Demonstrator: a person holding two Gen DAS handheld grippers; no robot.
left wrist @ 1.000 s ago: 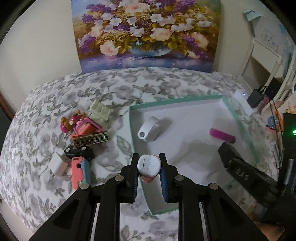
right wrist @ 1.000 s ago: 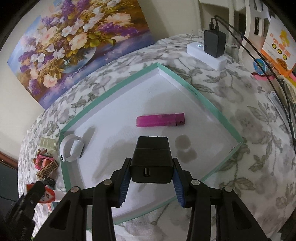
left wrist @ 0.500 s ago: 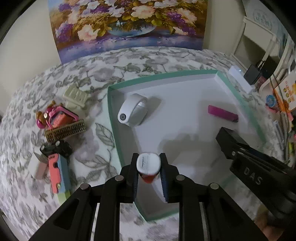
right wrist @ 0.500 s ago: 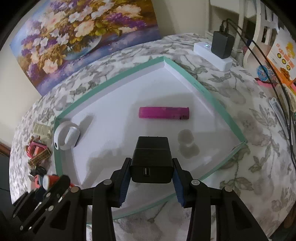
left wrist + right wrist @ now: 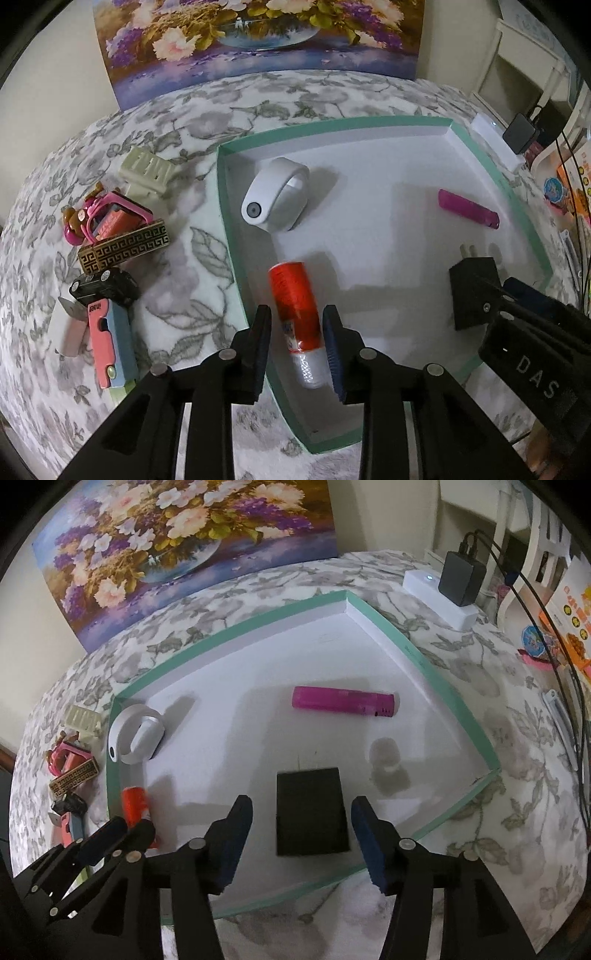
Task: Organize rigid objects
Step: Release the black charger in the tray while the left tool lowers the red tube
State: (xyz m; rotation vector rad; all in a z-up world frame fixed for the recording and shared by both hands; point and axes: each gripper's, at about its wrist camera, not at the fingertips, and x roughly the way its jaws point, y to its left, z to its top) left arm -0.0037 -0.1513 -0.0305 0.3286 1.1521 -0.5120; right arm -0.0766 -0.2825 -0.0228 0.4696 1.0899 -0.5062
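Note:
A shallow white tray with a green rim lies on the flowered cloth. My left gripper is open, its jaws on either side of a red glue stick with a white cap that lies in the tray's near left corner. My right gripper is open around a black charger block that lies flat in the tray; the block also shows in the left wrist view. A white wristband and a pink lighter lie in the tray.
Left of the tray lie a cream clip, a pink toy, a gold-patterned bar, a black toy car and a pink and blue piece. A white power strip with a black adapter sits at the back right. A flower painting leans on the wall.
Both grippers lowered into the tray and opened. The glue stick left the left jaws and lies in the tray. The charger block left the right jaws and lies flat.

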